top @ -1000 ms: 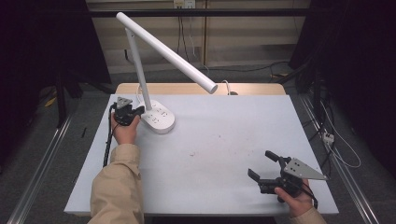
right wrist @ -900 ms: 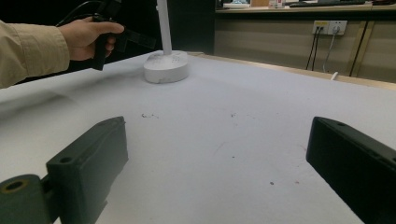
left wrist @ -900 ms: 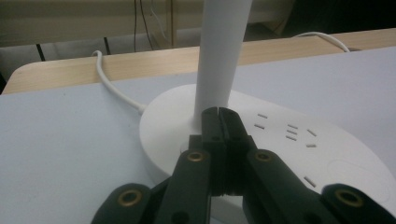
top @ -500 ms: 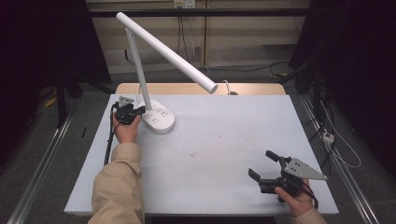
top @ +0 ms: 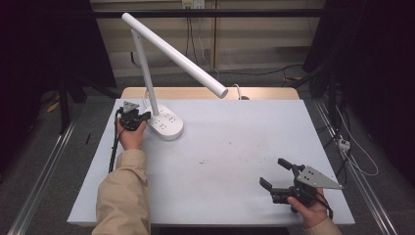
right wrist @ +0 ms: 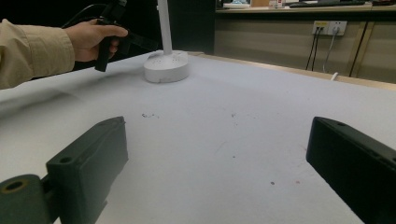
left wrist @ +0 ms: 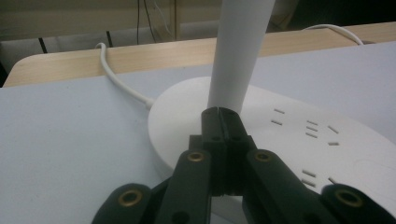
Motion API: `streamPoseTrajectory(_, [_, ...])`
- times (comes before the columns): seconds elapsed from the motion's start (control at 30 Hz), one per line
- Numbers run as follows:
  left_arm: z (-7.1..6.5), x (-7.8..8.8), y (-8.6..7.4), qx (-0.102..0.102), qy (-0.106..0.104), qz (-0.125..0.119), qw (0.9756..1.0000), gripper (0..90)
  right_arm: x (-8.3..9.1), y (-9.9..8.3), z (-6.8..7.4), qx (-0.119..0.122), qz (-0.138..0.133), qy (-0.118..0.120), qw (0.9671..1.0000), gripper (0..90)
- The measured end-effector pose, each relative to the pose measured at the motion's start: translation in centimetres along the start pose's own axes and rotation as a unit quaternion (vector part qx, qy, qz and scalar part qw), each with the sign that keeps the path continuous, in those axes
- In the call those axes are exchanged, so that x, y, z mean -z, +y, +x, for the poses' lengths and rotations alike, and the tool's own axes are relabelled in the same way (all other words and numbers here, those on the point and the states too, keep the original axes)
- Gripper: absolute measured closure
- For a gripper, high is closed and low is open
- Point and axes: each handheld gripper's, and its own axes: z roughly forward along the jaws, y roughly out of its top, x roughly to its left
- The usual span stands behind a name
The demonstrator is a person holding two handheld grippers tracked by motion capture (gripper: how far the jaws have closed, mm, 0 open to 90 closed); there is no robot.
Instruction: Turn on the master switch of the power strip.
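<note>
A pale grey worktop [top: 220, 161] is lying over a wooden board [top: 264, 93] showing along its twelve o'clock edge. Dark cables [top: 254, 73] are trailing across the floor beyond, and wall sockets [right wrist: 329, 27] are sitting at two o'clock.

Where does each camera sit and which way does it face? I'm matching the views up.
High view: above the near side, facing forward and down on the table; both sleeved forearms, left claw, right claw.
Left gripper view: on the left claw, shut, facing the lamp base.
Right gripper view: on the open right claw, low, facing across the table.
All views share the lamp base.
</note>
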Motion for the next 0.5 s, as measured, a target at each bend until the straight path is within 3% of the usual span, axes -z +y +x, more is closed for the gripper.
streamPoseTrajectory(0.5, [0.05, -0.72, -0.27, -0.002, 0.005, 0.007, 1.0, 90.0, 0.05, -0.06, -0.13, 0.0, 0.0, -0.003, 1.0, 4.9])
